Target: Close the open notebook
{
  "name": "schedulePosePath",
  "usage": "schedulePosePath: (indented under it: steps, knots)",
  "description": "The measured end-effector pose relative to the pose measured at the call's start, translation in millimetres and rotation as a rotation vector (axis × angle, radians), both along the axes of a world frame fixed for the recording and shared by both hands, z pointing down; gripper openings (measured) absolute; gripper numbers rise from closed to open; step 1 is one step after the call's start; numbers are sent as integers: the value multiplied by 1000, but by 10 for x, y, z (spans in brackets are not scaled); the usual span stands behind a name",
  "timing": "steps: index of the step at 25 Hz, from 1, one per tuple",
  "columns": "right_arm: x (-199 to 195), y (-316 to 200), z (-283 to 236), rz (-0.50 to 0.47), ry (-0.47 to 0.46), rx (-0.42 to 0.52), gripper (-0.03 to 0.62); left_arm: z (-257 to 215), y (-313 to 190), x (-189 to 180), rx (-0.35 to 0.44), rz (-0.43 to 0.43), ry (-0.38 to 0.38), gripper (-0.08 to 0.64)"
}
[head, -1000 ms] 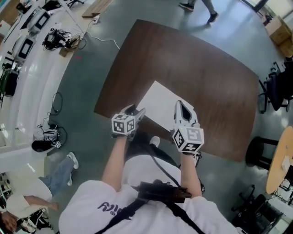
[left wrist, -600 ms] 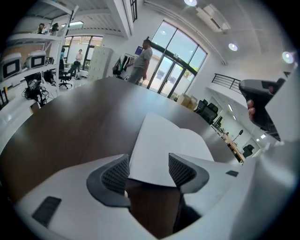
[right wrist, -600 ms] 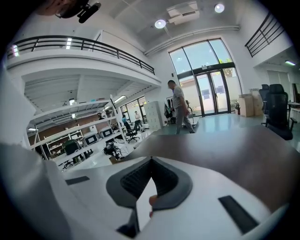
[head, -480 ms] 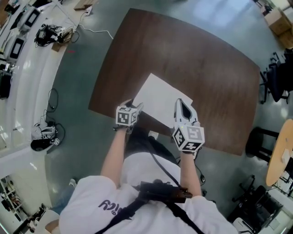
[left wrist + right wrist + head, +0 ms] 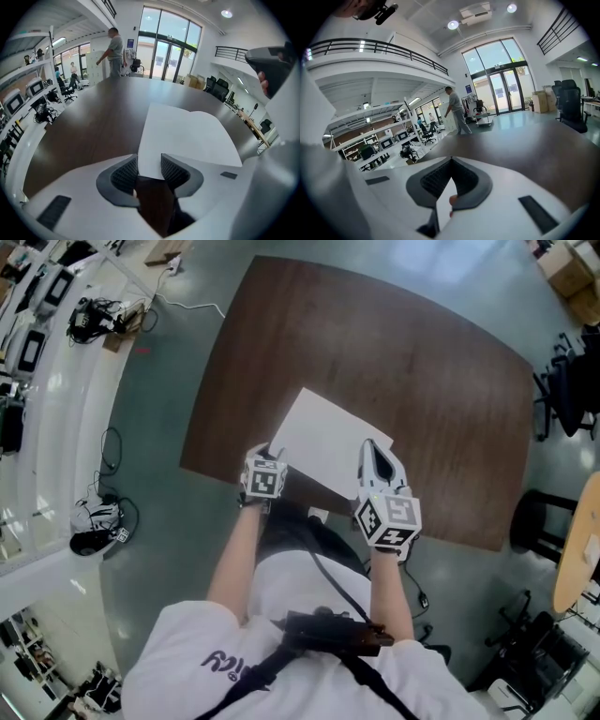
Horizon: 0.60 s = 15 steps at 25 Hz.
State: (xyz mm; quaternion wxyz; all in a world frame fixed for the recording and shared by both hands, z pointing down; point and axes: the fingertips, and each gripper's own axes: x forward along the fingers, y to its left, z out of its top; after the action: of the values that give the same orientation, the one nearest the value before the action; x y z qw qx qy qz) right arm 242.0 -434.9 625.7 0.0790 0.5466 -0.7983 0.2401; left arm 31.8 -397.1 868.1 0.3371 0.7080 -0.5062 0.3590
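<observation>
Where: notebook lies open, flat at the table's near edge.
Left gripper: jaws closing astride the near-left page corner, not yet pinching.
Right gripper: clamped on the right page edge.
Handling: probably light, floppy paper; take the outer edge.

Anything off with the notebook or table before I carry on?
Nothing spilled or torn. The notebook lies slightly askew to the near edge of the table, and one page bulges upward. The right gripper pinches a page edge; the left gripper is closing its jaws around the near corner, not yet pressing it.
</observation>
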Motion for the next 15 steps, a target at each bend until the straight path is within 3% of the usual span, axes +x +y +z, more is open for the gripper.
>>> schedulePosePath:
  steps: [6, 15]
  knots:
    - [93, 16, -22, 7, -14, 1, 2, -45, 0, 48, -10, -60, 55, 99]
    - [237, 118, -142, 41, -34, 25, 2, -585, 46, 228, 96, -84, 150, 34]
